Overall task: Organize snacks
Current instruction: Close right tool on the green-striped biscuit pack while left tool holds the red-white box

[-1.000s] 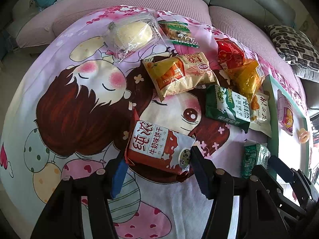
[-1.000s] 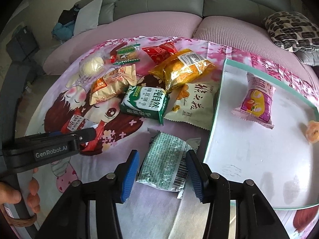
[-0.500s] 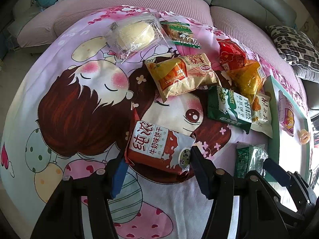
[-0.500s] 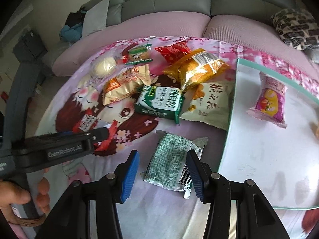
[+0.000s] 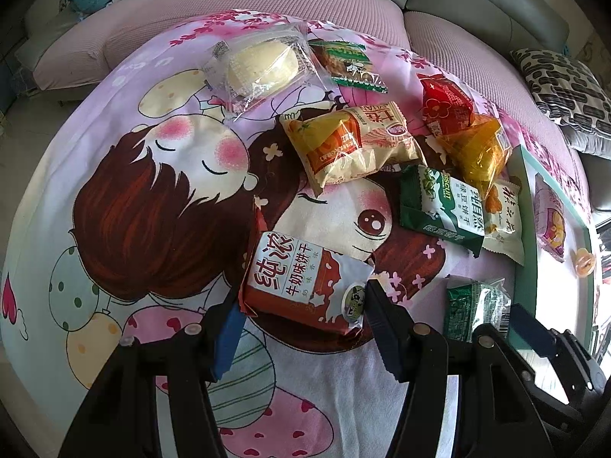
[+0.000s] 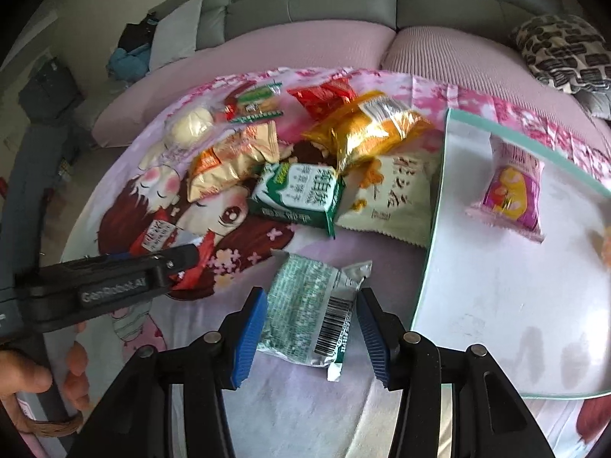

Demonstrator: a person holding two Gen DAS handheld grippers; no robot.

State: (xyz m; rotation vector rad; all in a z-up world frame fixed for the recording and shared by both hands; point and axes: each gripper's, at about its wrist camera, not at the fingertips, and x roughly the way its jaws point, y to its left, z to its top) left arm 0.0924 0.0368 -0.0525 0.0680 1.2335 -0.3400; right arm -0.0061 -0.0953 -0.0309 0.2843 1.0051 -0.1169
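Fingers of the left gripper (image 5: 301, 328) stood wide apart in the left wrist view, one blue pad on each side of a red milk biscuit packet (image 5: 305, 284) that lay flat on the cartoon-print cloth (image 5: 152, 191); whether the pads touched it could not be told. Beyond it lay a yellow-and-cream snack bag (image 5: 351, 147), a clear-wrapped bun (image 5: 259, 66), a green-and-white biscuit packet (image 5: 439, 206), a red packet (image 5: 445, 108) and an orange bag (image 5: 481, 152). At the right edge of the view, the right gripper (image 5: 496, 316) flanked a green foil packet (image 5: 471, 307) beside the teal-rimmed tray (image 5: 521, 236).

Fingers of the right gripper (image 6: 311, 328) were spread wide in the right wrist view. The green foil packet (image 6: 311, 311) lay between the blue pads, barcode side up, on the cloth and just left of the tray (image 6: 496, 305). A pink snack packet (image 6: 513, 191) lay on the tray. The left gripper (image 6: 179, 263) reached in from the left, over the red milk biscuit packet (image 6: 160, 234).
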